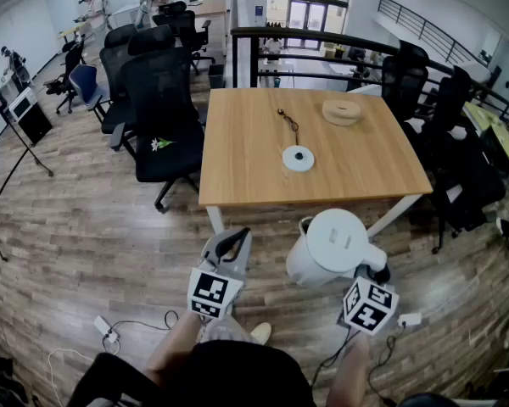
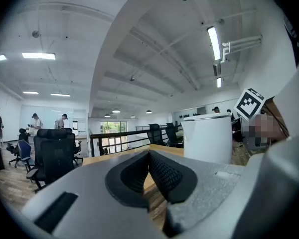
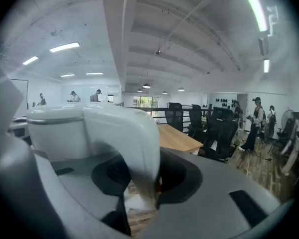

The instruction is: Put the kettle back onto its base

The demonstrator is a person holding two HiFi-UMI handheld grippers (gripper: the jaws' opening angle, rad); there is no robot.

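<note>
A light wooden table (image 1: 237, 164) is standing in the middle of the head view, on a floor of wood-patterned planks (image 1: 59, 227). The round white base (image 1: 298, 158) is lying near the table's centre, with a dark cord (image 1: 288, 124) trailing from it toward the upper part of the frame. A flat round wooden piece (image 1: 342, 111) is sitting to the upper right of the base. Black office chairs (image 1: 161, 117) are crowding the table's left side, more are standing at its right, and a dark railing (image 1: 322, 39) is running behind it. People (image 1: 91, 8) are working at the upper left, and a white power strip (image 1: 106, 329) is lying on the floor at lower left.

The white kettle (image 1: 335, 248) is hanging off the table, below its near edge at lower centre right. The right gripper (image 3: 142, 176) is clamping the kettle's handle (image 3: 134, 133) between its pads. The left gripper (image 2: 148, 171) is hovering at lower centre left of the head view, its pads (image 2: 164, 176) pressing together at the tips with nothing between them.
</note>
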